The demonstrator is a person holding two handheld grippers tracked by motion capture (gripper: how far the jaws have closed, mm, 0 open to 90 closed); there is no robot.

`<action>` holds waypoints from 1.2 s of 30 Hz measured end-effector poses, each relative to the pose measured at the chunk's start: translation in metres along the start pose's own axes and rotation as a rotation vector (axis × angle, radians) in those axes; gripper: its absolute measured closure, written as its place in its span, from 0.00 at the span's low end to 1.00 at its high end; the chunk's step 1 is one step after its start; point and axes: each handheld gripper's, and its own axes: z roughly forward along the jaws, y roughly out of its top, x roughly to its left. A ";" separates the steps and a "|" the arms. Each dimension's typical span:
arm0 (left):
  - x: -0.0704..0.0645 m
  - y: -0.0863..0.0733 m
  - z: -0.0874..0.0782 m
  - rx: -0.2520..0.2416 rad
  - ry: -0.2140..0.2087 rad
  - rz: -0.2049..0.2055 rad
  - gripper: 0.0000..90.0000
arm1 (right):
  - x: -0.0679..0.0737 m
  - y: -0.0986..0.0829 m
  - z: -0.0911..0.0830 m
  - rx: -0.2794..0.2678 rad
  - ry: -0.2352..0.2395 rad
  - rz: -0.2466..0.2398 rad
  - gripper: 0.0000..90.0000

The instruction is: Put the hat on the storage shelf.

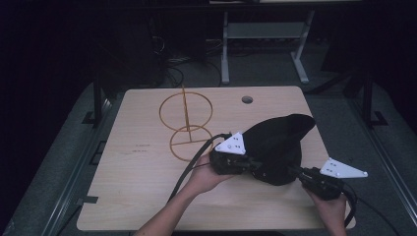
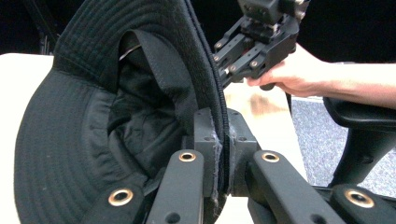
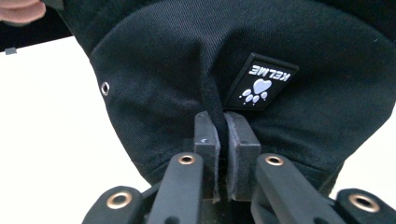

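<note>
High view on my feed sits above the near edge of the desk (image 1: 147,196), facing forward and down, whole top in frame plus floor at the far side. Left gripper (image 2: 223,154) view rides close behind its fingers, looking across into the underside of the black hat (image 2: 93,140), with the right gripper (image 2: 219,60) further off. Right gripper view sits tight against the hat's outer cloth. All three share the hat.

Black hat (image 1: 279,147), white paw-print label (image 3: 260,81); pale wood table (image 1: 137,187); orange wire stand (image 1: 186,125).
</note>
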 end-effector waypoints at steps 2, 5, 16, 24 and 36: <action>0.001 -0.002 -0.002 -0.006 0.007 -0.019 0.94 | 0.000 0.003 -0.006 -0.032 0.001 0.003 0.96; 0.000 -0.004 -0.003 -0.004 0.027 -0.019 0.89 | 0.000 0.006 -0.010 -0.041 -0.001 -0.002 0.97; -0.011 -0.009 -0.022 0.015 0.111 -0.018 0.55 | -0.001 0.026 -0.029 -0.067 0.001 -0.039 0.97; -0.020 -0.024 -0.038 0.034 0.155 -0.036 0.46 | -0.003 0.043 -0.039 -0.069 -0.005 -0.058 0.97; -0.029 -0.062 -0.067 0.044 0.192 -0.101 0.41 | -0.003 0.073 -0.041 -0.052 -0.001 -0.118 0.98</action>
